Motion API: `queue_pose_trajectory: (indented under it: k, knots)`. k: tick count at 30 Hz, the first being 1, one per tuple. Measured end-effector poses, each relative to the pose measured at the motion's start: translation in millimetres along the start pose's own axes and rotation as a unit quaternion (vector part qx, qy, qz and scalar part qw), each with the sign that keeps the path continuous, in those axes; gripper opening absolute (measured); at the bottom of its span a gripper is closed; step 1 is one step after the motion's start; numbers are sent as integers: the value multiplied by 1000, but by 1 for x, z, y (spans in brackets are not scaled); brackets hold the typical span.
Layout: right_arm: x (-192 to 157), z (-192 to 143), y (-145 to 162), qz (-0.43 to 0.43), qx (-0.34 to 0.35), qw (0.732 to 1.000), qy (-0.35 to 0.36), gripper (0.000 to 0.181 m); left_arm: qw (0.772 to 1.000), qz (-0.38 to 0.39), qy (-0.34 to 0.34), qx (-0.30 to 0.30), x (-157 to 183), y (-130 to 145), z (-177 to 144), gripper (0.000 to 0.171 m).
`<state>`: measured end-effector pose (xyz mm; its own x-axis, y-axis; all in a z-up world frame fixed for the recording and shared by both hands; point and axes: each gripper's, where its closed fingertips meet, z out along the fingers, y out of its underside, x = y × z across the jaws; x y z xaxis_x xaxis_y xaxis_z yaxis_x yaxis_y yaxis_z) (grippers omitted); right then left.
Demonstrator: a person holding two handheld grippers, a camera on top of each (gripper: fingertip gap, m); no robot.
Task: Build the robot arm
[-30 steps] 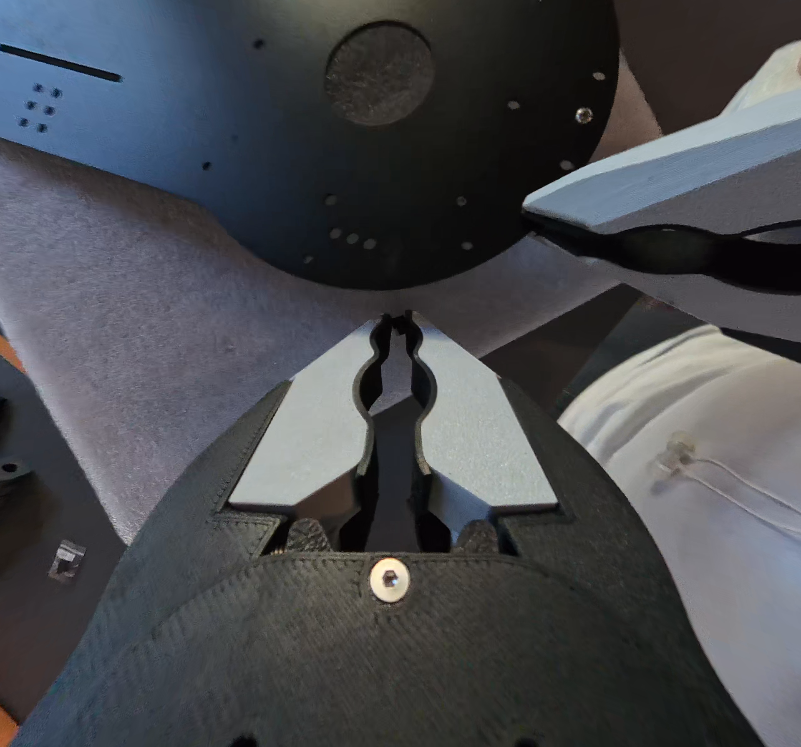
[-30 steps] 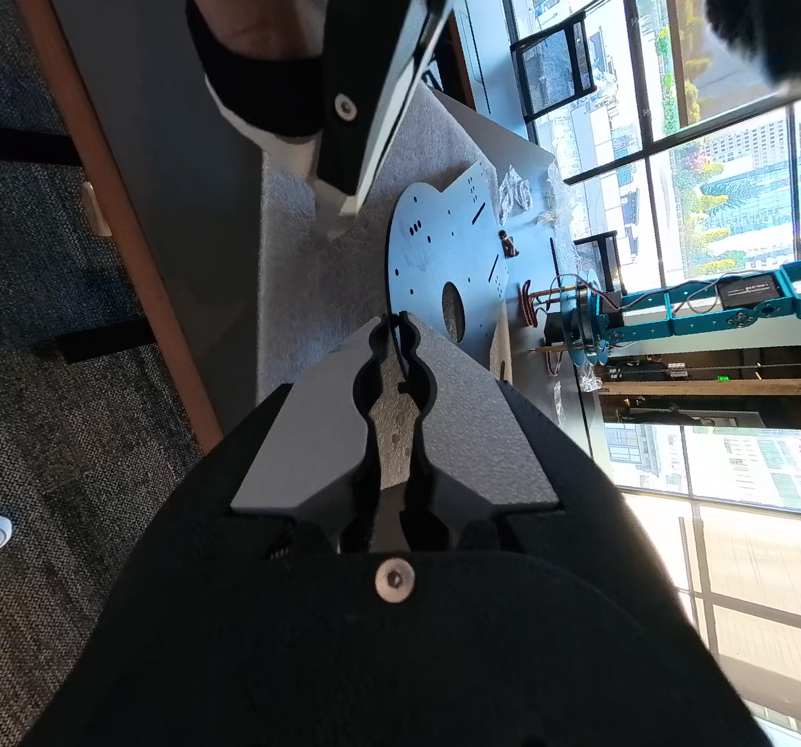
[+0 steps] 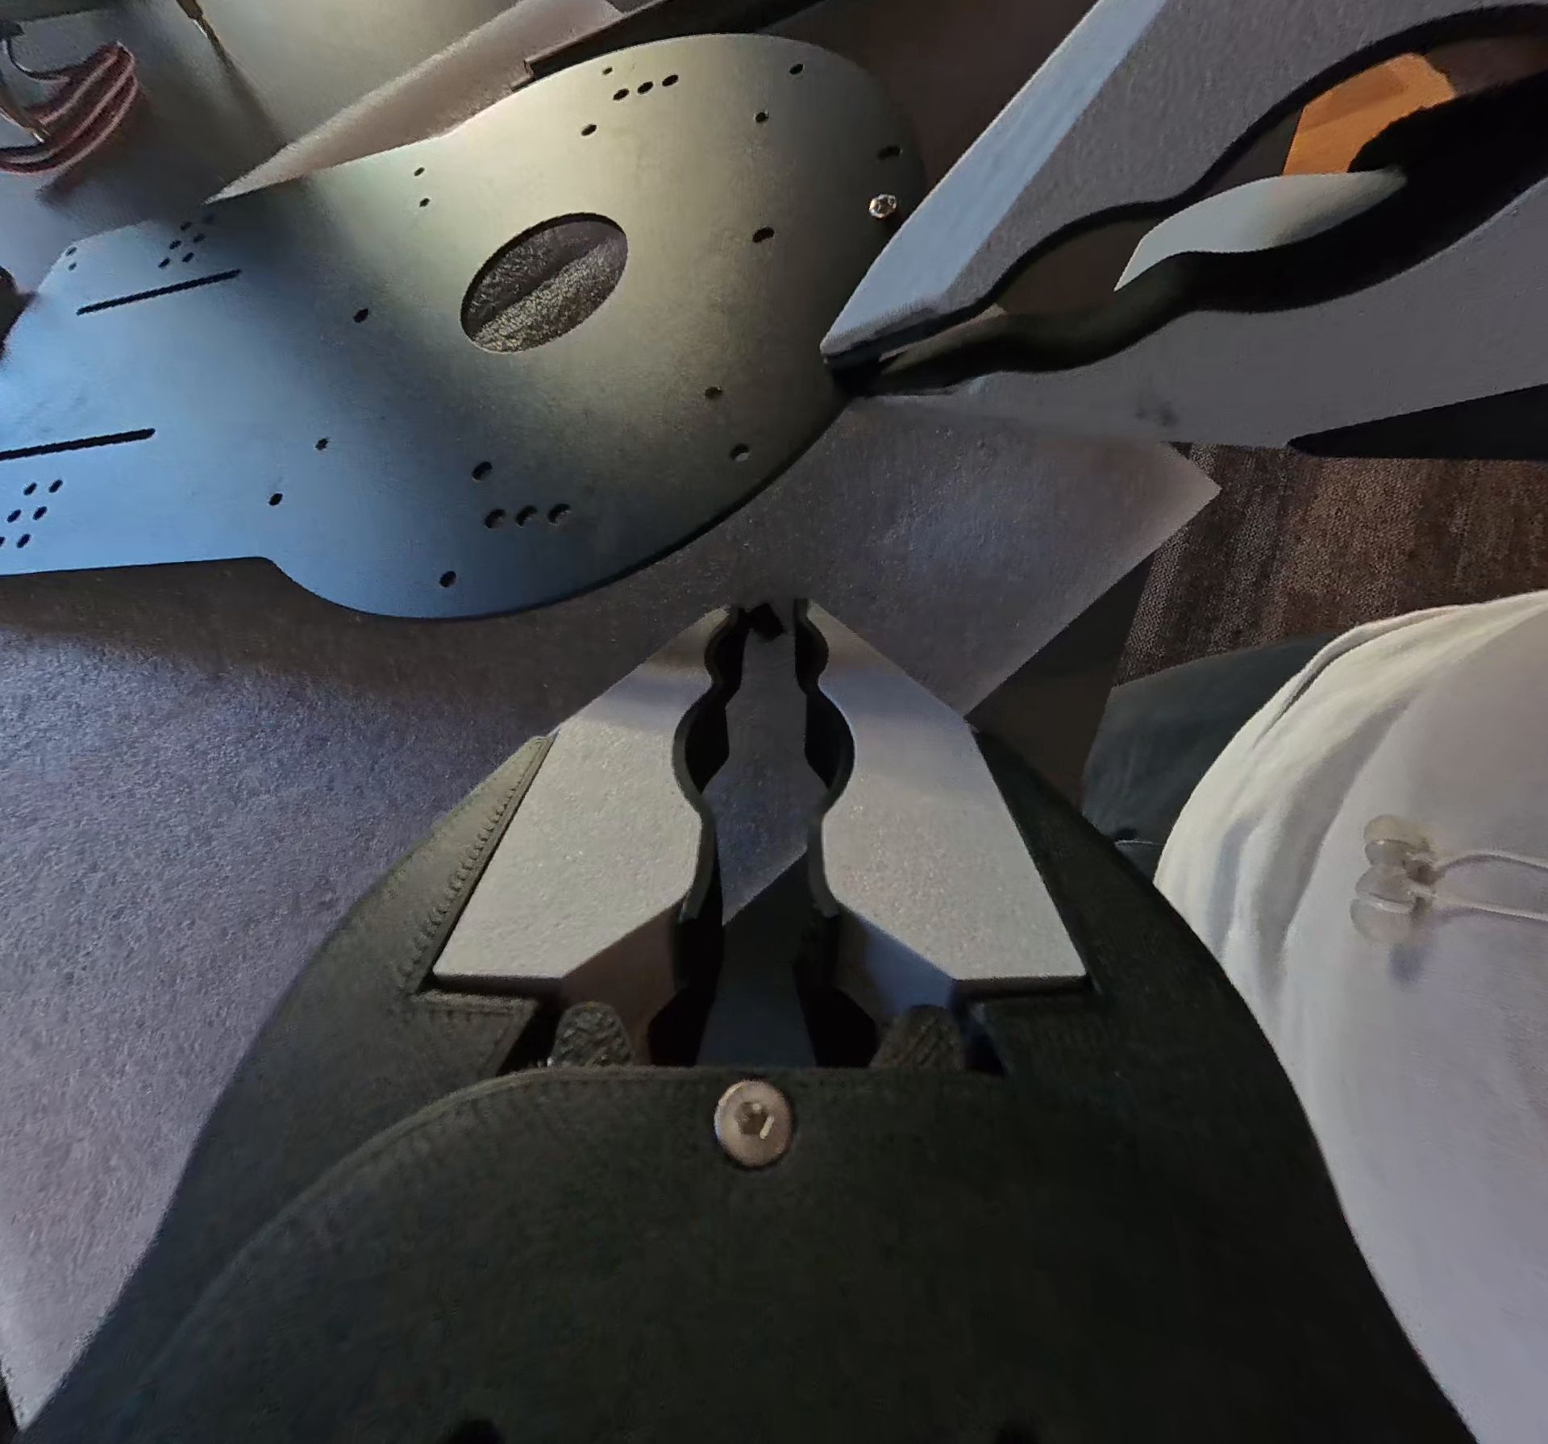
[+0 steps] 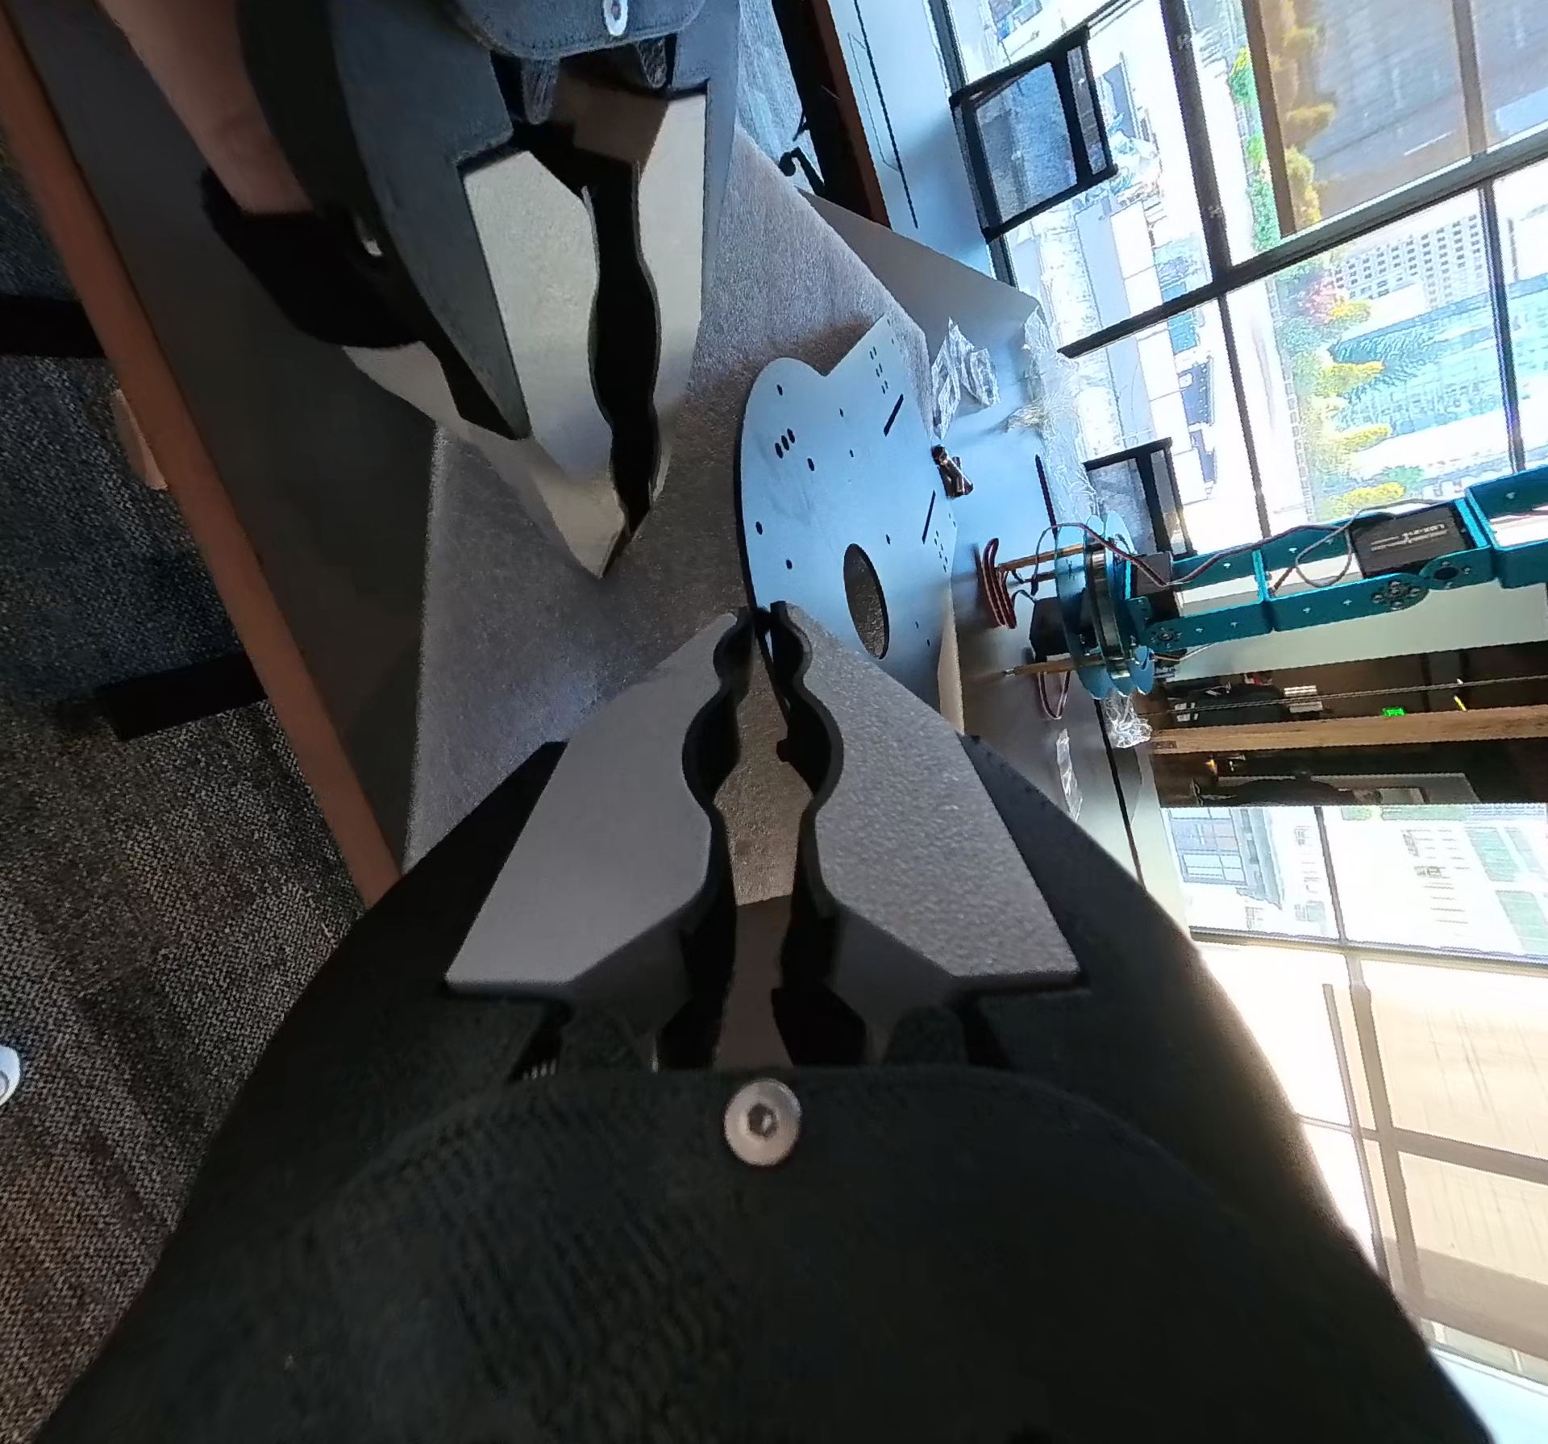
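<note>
While the flat black perforated metal plate [image 3: 402, 365] lay on the grey foam sheet [image 3: 209, 734] spread over the counter [image 4: 335, 482], the right tongs [image 3: 846, 365] were clamped on its rounded rim, gripping only the very edge. The left tongs [image 3: 761, 620] hovered just beside the plate's near edge, apart from it, with the tips almost together. Whether they pinched anything, I could not tell. A small silver screw [image 3: 884, 206] sat in the plate near the grip.
</note>
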<state>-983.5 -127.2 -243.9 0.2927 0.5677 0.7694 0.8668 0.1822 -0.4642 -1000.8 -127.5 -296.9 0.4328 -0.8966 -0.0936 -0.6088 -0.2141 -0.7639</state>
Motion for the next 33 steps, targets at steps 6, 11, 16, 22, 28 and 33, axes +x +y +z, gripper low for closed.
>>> queue_pose_trajectory:
  k: [6, 11, 16, 22, 28, 33]
  knots:
    - [-2, 1, -2, -1, 2, 1000, -3, 1, 999, -33, 10, -20, 1, 6, -10, 24]
    - [-4, 2, -3, 1, 5, 1000, -7, 1, 999, -46, 0, -7, -5, 4, -13, 24]
    - [-2, 2, -5, 3, 10, 1000, -7, 1, 996, -75, 46, 24, -9, -5, -15, 19]
    - [-2, 3, -2, 4, 7, 1000, -9, 2, 997, -56, 47, 13, -9, 1, -9, 17]
    - [-2, 4, -1, 3, 8, 1000, -10, 2, 998, -35, 42, 14, -5, -1, -5, 6]
    - [-2, 4, -1, 3, 9, 1000, -11, 2, 999, 33, -6, 31, -11, -7, -10, 5]
